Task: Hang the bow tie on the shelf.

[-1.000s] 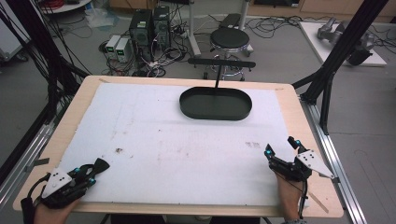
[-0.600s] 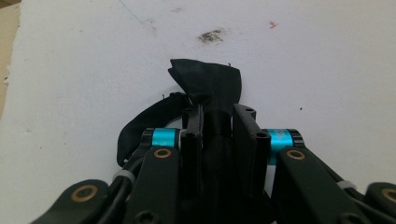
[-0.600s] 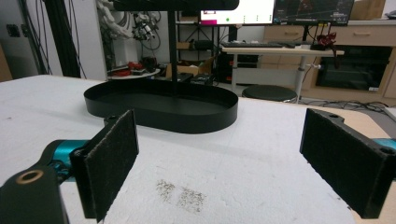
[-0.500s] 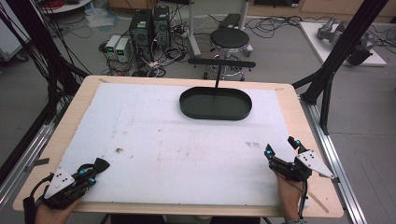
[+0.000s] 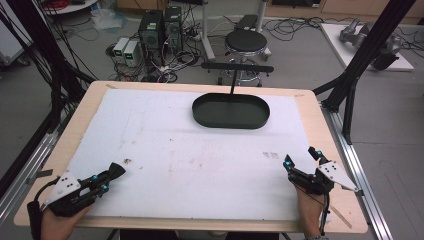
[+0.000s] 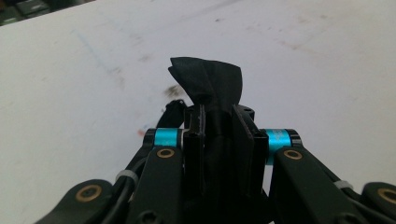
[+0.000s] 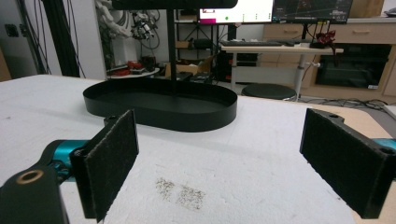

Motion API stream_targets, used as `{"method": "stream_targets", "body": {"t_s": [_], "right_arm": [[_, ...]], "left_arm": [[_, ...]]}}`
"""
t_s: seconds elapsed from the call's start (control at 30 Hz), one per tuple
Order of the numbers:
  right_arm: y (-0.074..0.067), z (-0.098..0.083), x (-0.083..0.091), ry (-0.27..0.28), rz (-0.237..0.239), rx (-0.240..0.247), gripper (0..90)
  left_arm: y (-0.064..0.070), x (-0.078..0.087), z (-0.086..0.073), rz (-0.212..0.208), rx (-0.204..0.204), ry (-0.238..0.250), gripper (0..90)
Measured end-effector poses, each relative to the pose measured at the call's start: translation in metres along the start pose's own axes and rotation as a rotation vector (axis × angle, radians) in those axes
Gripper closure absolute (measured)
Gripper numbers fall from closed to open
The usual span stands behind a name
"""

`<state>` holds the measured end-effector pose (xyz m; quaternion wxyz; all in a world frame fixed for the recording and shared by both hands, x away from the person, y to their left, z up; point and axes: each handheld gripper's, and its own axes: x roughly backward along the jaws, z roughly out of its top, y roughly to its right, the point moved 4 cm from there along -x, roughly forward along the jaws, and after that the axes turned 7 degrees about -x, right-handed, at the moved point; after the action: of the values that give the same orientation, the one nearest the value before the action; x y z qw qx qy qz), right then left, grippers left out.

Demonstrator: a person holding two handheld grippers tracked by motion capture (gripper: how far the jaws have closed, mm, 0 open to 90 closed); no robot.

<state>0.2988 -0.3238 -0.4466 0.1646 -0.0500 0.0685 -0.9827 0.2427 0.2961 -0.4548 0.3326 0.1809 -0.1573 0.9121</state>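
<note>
Left gripper (image 6: 219,135) clamps what looks like black cloth (image 6: 210,84); right gripper (image 7: 219,158) gapes

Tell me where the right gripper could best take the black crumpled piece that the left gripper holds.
Probably the black crumpled piece by its flared free end, approaching head-on toward the left gripper tips; the rest is clamped between them.

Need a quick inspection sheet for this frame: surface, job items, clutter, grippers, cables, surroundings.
Surface: white sheet on a wooden table, scuffed and stained.
Job's things: small black piece clamped in the left gripper; black oval tray at the far side, nothing seen inside.
Clutter: nothing seen.
Grippers: left shut on the piece; right gripper open, nothing between its pads.
Cables: one trails from each gripper.
Surroundings: stool, computer towers, floor wiring.
</note>
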Motion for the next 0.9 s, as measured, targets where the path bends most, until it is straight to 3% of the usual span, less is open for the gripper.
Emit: {"method": "stream_targets", "body": {"t_s": [0.27,0.6,0.9], "right_arm": [[0.001,0.000,0.000,0.003,0.000,-0.007,10.6],[0.002,0.000,0.001,0.004,0.003,-0.012,10.7],[0.002,0.000,0.001,0.004,0.006,-0.011,10.6]], "left_arm": [[-0.003,-0.022,0.040,-0.104,-0.022,0.048,74.9],[-0.006,-0.065,0.091,-0.242,-0.041,0.099,74.9],[-0.002,-0.099,0.124,-0.355,-0.070,0.139,74.8]]}}
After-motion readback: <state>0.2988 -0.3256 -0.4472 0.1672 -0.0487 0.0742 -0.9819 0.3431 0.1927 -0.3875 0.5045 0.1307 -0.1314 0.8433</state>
